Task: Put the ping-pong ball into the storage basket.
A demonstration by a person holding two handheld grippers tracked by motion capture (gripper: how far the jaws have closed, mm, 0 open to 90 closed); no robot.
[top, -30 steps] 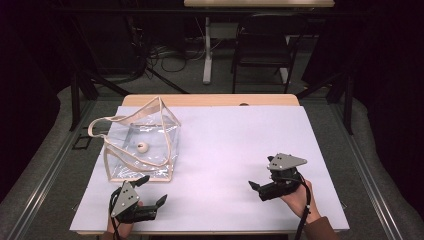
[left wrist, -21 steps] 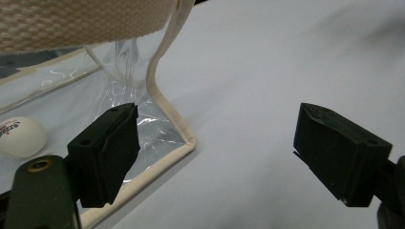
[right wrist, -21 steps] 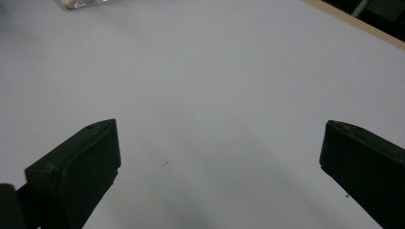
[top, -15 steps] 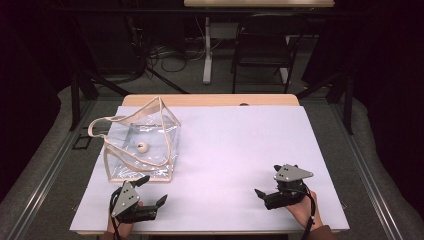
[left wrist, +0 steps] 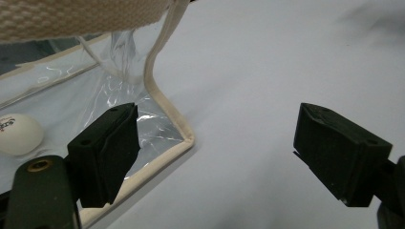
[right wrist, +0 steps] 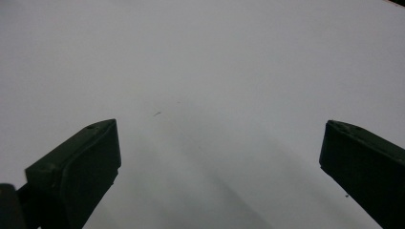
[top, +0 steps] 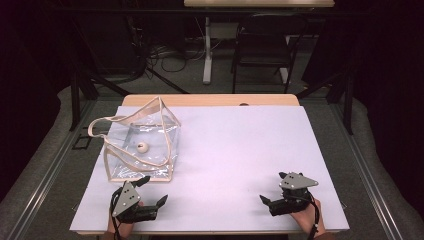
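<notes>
We see the clear soft-plastic tote bag w/ beige webbing trim point(top: 141, 145) on the tabletop's point(top: 235, 150) left, a white ball point(top: 143, 147) inside. Left claw point(top: 149, 196) spread beside its near corner; right claw point(top: 266, 201) spread, well apart. Bag prob. light, floppy, slippery; we'd grab the stiff trim.

Dark room, chair point(top: 262, 47) (perhaps black), cables point(top: 165, 55)
</notes>
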